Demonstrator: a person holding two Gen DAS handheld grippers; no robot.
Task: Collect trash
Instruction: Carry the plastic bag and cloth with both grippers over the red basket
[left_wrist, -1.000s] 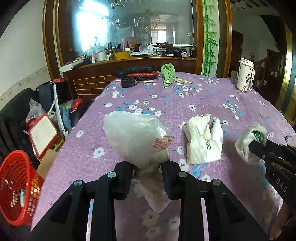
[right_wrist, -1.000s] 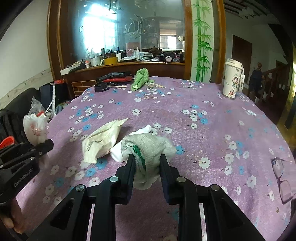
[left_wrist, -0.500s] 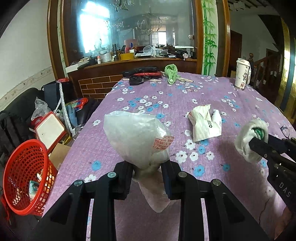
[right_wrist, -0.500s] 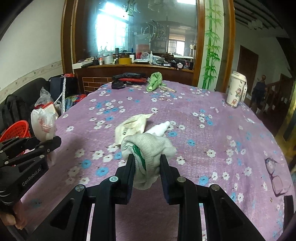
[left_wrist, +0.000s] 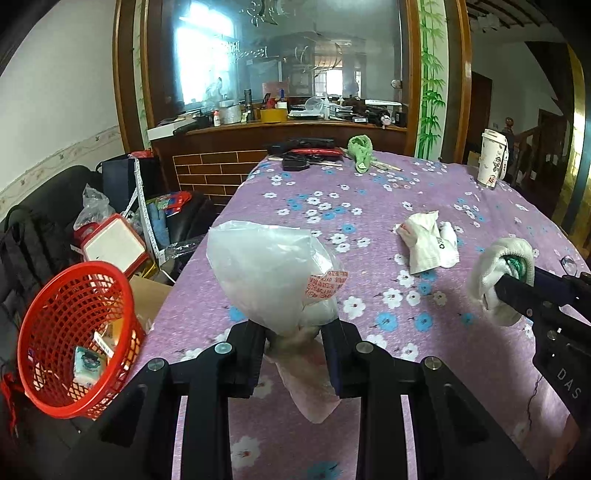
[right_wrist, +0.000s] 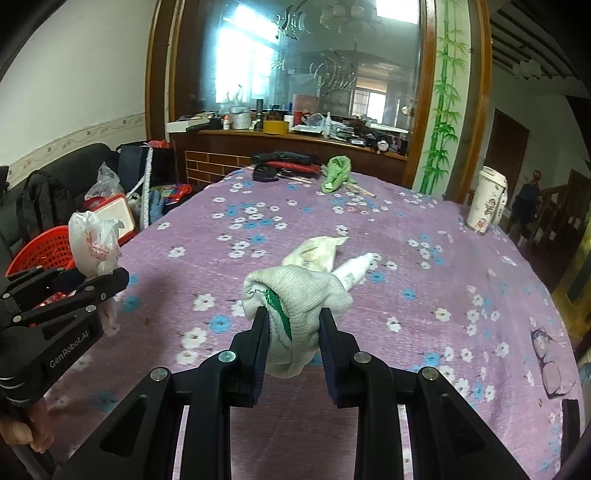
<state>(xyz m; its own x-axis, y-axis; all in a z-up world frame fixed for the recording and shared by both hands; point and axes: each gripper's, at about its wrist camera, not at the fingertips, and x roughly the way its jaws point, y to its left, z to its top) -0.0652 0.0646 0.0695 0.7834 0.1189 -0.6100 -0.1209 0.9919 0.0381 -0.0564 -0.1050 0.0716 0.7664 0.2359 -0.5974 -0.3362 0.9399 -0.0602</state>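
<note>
Trash is split between both claws and the desk at this moment. One piece, a crumpled clear plastic bag (left_wrist: 273, 273) with a red printed patch, is pinched at its twisted neck by the left claw (left_wrist: 293, 354), so the puffed body stands up above the fingers while a loose tail hangs below them. The other, a wadded white knit glove (right_wrist: 295, 306) with a green stripe, is squeezed between the fingers of the right claw (right_wrist: 291, 345). Both are held clear above the purple flowered desk (left_wrist: 332, 192) — a sensible carry, I judge, since the red mesh basket (left_wrist: 74, 332) sits low beside the desk's left edge, closest to the left claw, and already holds a few scraps. Gripping the bag at its neck keeps the light film from slipping out.

Still lying on the desk are a crumpled white paper wrapper (left_wrist: 424, 240) and a small white tube-like piece (right_wrist: 354, 269) touching it — likely the next pickups. A tall printed cup (left_wrist: 493, 158) stands at the far right edge.
</note>
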